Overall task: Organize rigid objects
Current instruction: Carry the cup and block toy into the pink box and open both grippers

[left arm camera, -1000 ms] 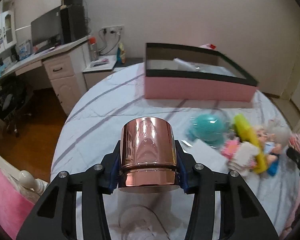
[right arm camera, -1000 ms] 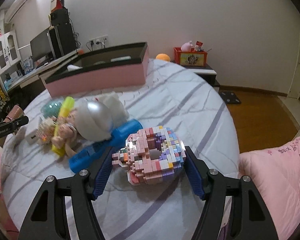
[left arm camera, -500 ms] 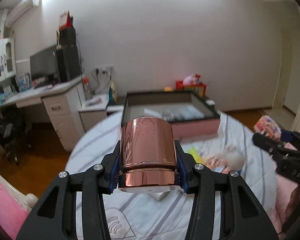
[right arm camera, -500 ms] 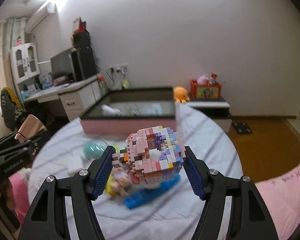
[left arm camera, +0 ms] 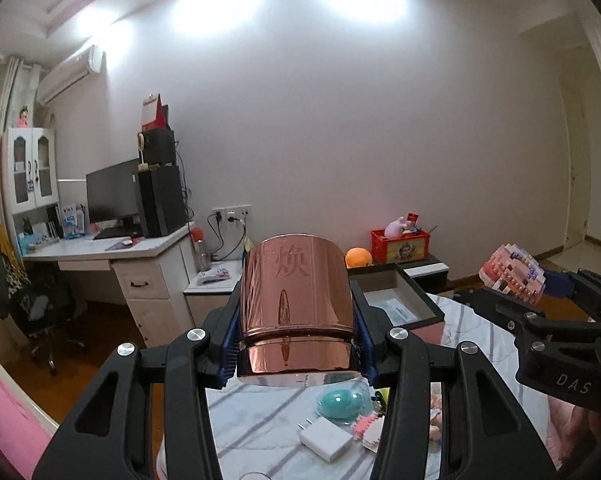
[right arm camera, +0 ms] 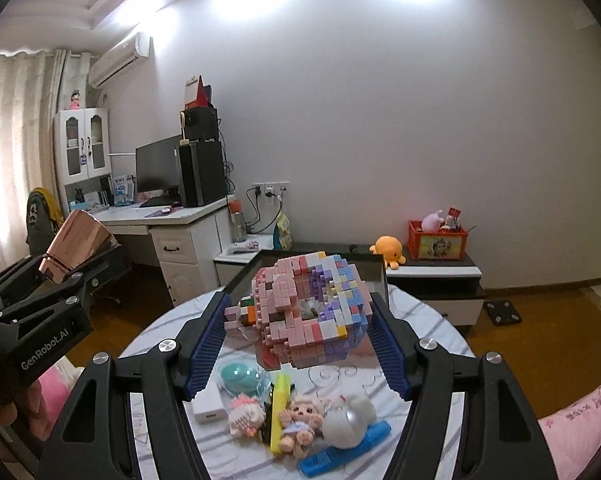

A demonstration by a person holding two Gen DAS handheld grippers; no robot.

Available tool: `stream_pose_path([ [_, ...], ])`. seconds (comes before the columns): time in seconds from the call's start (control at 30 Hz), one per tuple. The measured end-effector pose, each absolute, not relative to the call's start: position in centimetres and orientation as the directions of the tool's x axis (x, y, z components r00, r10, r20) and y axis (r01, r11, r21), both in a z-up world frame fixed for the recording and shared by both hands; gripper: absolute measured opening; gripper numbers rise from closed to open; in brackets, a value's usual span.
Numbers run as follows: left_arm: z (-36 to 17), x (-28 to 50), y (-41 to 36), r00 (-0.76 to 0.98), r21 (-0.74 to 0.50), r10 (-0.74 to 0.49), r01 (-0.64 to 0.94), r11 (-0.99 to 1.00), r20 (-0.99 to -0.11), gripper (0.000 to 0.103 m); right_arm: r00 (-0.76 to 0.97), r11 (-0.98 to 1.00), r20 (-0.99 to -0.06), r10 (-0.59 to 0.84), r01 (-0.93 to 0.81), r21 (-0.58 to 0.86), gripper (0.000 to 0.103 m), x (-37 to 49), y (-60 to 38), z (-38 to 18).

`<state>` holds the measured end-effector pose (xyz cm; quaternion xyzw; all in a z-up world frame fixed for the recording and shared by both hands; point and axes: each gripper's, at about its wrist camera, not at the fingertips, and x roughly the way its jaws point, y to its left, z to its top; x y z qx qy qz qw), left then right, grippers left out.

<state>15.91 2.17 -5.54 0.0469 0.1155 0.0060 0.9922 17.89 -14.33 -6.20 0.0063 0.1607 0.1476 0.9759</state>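
My left gripper (left arm camera: 296,332) is shut on a shiny copper cup (left arm camera: 295,308) and holds it high above the table. It also shows in the right wrist view (right arm camera: 76,244) at the left. My right gripper (right arm camera: 298,320) is shut on a pink and pastel block-built figure (right arm camera: 304,312), also raised above the table; the figure shows in the left wrist view (left arm camera: 512,276) at the right. The pink box with a black rim (left arm camera: 416,300) stands behind both, partly hidden; its rim shows in the right wrist view (right arm camera: 376,276).
On the striped round table (right arm camera: 432,328) lie a teal egg case (right arm camera: 238,374), a white charger (left arm camera: 326,442), a small pink block figure (right arm camera: 242,420), a yellow stick (right arm camera: 278,412), a doll (right arm camera: 300,424), a silver ball (right arm camera: 346,424) and a blue block (right arm camera: 340,452). A desk (left arm camera: 112,248) stands left.
Both grippers have risen well above the table with their objects and tilted upward, so the toys now lie far below and more wall and ceiling show.
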Motion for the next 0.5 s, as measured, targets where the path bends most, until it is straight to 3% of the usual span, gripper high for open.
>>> stream_pose_path([
  [0.33,-6.1,20.1,2.1,0.965,0.122,0.051,-0.02,0.992,-0.257,0.048,0.892,0.95,-0.331,0.307,-0.307,0.053,0.069,21.0,-13.4,-6.3],
  [0.5,-7.4,25.8,2.0,0.942,0.13,0.02,0.026,0.991,-0.336,0.048,0.875,0.948,-0.372,0.31,-0.315,0.049,0.069,24.2,-13.4,-7.1],
])
